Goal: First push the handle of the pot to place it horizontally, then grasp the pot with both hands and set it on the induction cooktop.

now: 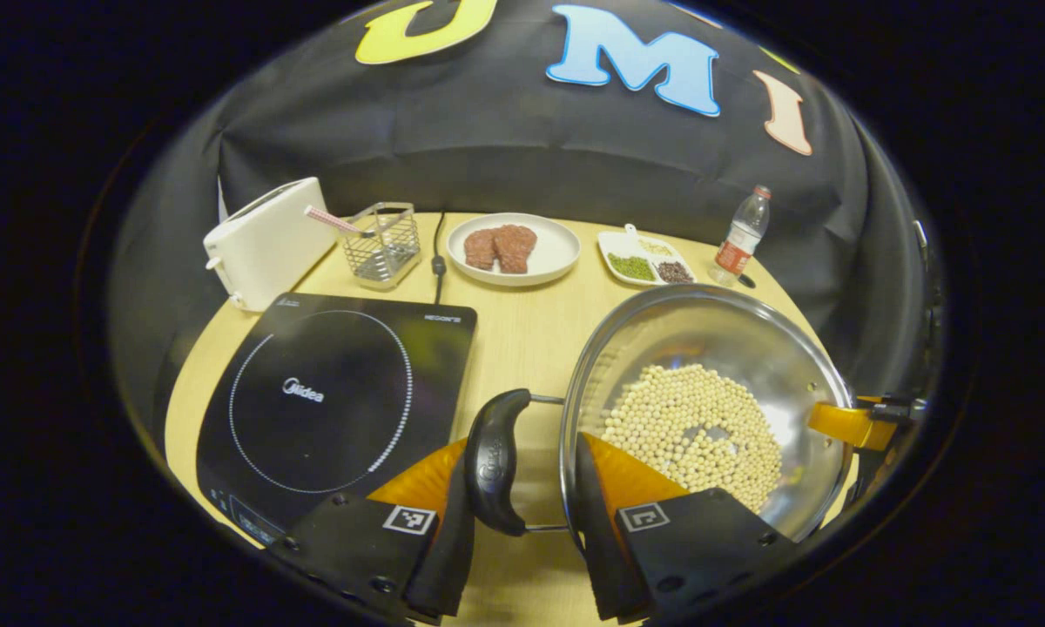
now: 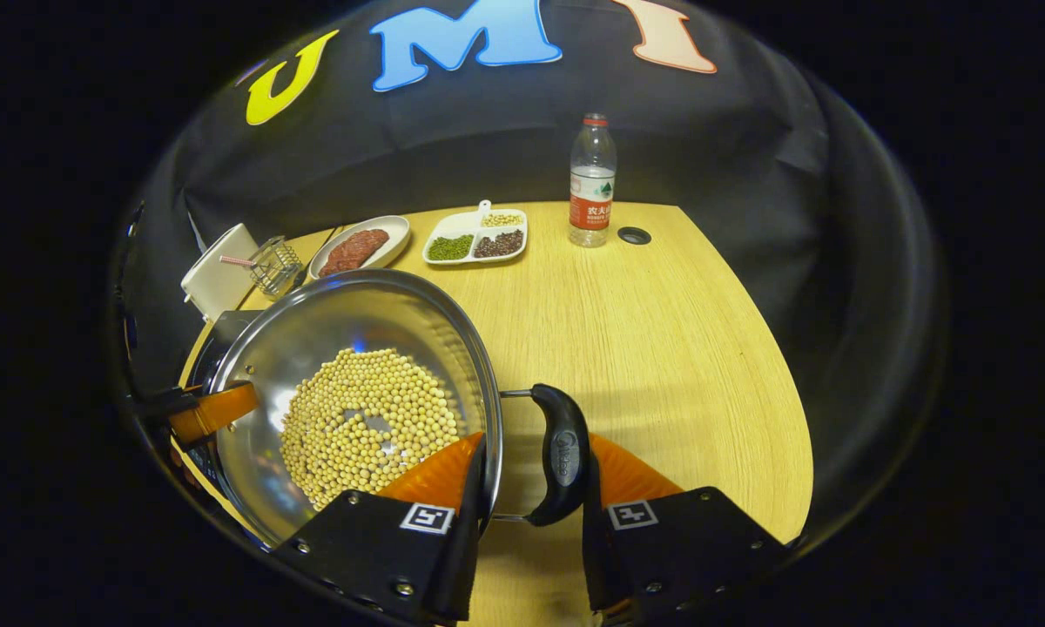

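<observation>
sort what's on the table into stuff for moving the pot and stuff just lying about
For the job:
- pot of beans
- left pot handle
- right pot handle
- induction cooktop
- left gripper
- right gripper

Lying about:
- toaster
- wire basket
- plate of meat
- divided dish
- water bottle

Warm overhead light; glare is seen on the pot (image 1: 731,348) wall. Edges are strongly bowed, possibly slightly soft.

pot (image 1: 705,409): steel, holds soybeans, black side handles | induction cooktop (image 1: 331,409): black, flat, beside pot
</observation>
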Demonstrator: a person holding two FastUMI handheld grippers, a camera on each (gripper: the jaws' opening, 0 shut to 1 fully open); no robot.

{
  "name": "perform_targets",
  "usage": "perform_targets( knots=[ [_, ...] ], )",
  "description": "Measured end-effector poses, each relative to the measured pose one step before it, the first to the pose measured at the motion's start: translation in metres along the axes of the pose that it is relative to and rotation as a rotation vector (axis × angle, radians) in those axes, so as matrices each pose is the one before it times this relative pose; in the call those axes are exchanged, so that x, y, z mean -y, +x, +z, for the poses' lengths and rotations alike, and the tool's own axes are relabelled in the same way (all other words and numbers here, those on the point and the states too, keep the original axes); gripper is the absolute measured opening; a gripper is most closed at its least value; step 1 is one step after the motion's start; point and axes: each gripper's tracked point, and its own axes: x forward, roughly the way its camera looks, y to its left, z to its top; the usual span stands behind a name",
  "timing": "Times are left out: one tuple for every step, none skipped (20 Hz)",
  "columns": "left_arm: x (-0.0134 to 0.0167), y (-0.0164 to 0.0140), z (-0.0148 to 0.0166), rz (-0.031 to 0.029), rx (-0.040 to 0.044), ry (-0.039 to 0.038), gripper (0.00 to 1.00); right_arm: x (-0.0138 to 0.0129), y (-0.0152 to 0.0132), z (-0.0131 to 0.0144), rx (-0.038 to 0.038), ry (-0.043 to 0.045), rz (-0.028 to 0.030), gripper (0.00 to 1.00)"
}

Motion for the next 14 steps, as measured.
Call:
perform_targets(
  knots=[
    [-0.00574, -0.00429, 0.00027, 0.00005, 0.00082, -0.00203, 0.62, -0.00574, -0.00342, 0.00075, 0.00256, -0.00376, -0.00053, 0.49],
    [-0.00694, -0.00447, 0.00183, 0.00032, 0.00570, -0.00117, 0.62, -0.00589, -0.00378, 0.00062, -0.00054, -0.00300, 0.00117, 0.49],
    [-0.00718, -0.00504, 0.00238, 0.00097, 0.00782, -0.00088, 0.62, -0.00784, -0.00381, 0.00084, 0.00914, -0.00223, 0.00040, 0.49],
    [-0.00672, -0.00298, 0.00307, -0.00040, 0.00868, 0.00200, 0.59, -0.00751, -0.00193, 0.00063, 0.00474, 0.00053, -0.00192, 0.49],
    [-0.00701, -0.00263, 0.00075, -0.00268, 0.00237, 0.00469, 0.62, -0.00595, -0.00226, -0.00040, 0.00709, 0.00435, -0.00409, 0.49],
    [-0.00710, -0.00297, 0.00136, -0.00280, 0.00317, 0.00167, 0.65, -0.00627, -0.00382, 0.00101, 0.00736, 0.00219, -0.00508, 0.49],
    [-0.00677, -0.00173, 0.00120, -0.00269, 0.00287, 0.00154, 0.58, -0.00726, -0.00325, -0.00086, 0.00467, -0.00214, -0.00411, 0.49],
    [-0.00694, -0.00246, 0.00080, -0.00151, 0.00604, 0.00000, 0.61, -0.00703, -0.00142, 0.00029, 0.00082, 0.00313, -0.00223, 0.49],
    [-0.00643, -0.00365, -0.00048, -0.00007, 0.00076, 0.00111, 0.62, -0.00625, -0.00244, -0.00095, 0.00315, 0.00153, -0.00160, 0.49],
    [-0.00772, -0.00219, 0.00095, 0.00094, 0.00527, -0.00162, 0.62, -0.00704, -0.00094, 0.00033, 0.00191, -0.00297, -0.00157, 0.49],
    [-0.00799, -0.00187, -0.00099, 0.00195, 0.00219, -0.00102, 0.65, -0.00869, -0.00033, -0.00059, 0.00147, -0.00431, -0.00001, 0.49],
    [-0.00936, -0.00126, 0.00020, 0.00212, 0.00149, -0.00163, 0.62, -0.00899, -0.00013, 0.00133, 0.00418, -0.00190, 0.00076, 0.49],
    [-0.01054, -0.00191, 0.00101, 0.00296, 0.00164, -0.00354, 0.59, -0.00734, 0.00057, -0.00170, 0.00117, -0.00298, 0.00177, 0.49],
    [-0.01027, -0.00257, -0.00015, 0.00390, -0.00147, -0.00058, 0.62, -0.00870, 0.00024, 0.00027, -0.00296, -0.00197, 0.00388, 0.49]
  ],
)
